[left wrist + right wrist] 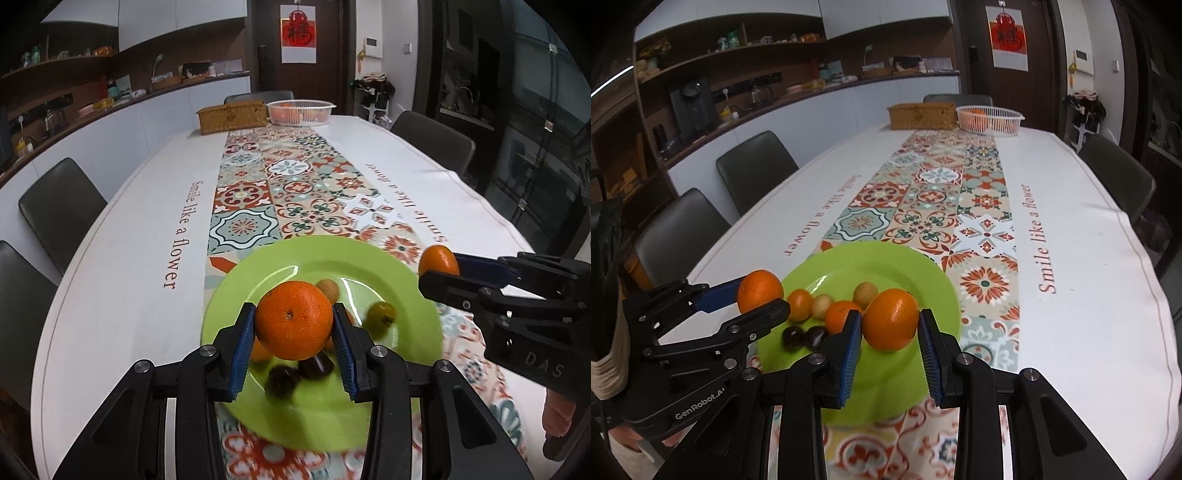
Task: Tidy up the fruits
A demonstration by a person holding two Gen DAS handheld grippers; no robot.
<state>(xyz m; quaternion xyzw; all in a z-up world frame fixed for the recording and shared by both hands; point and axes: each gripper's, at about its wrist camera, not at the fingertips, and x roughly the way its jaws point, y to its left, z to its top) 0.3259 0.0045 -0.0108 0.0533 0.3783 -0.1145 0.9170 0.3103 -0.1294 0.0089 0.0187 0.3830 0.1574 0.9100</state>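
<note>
Tiled tablecloth (pixel 110 258); an orange (pixel 294 319) per claw.

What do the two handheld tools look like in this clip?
Both are matte black angular plastic with silver pivot bolts and blue ribbed finger pads. The left tool is marked "GenRobot.AI"; the right tool shows "DAS" lettering. No cables visible.

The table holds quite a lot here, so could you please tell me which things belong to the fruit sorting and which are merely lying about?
Job:
left tongs holding an orange
right tongs holding another orange
green plate of small fruits
white basket

Lying about:
wicker box
chairs
tablecloth
</note>
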